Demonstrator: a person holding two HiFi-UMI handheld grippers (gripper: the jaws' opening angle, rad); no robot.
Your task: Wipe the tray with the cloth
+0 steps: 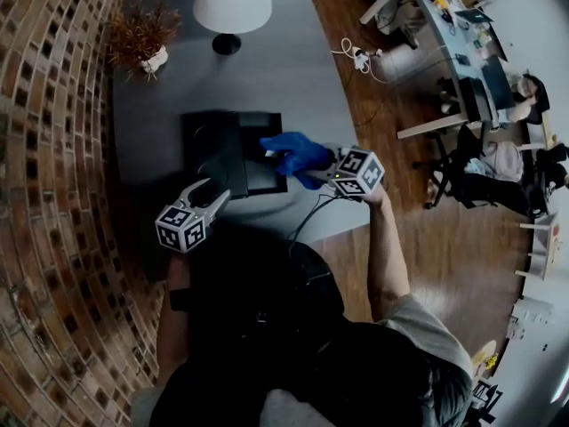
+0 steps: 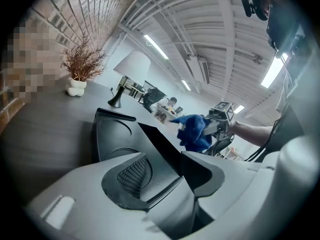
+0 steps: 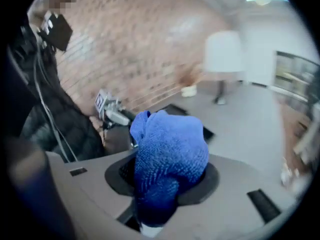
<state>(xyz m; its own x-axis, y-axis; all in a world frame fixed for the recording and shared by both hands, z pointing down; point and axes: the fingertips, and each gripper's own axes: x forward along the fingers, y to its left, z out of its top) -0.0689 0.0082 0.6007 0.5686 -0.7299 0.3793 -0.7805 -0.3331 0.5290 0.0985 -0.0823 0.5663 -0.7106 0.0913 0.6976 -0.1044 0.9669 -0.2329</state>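
Our left gripper (image 1: pixel 216 196), forearm stretched forward, is pinched tight on the near corner of the black tray (image 1: pixel 212 149) on the grey table (image 1: pixel 293 69). Our right gripper (image 1: pixel 324 165), elbow bent, clamps the bunched blue cloth (image 1: pixel 293 154) over the tray's right side.

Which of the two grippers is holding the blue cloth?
The right gripper: its jaws pinch the bunched blue cloth. The left gripper has no cloth; its jaws close on the black tray edge instead.
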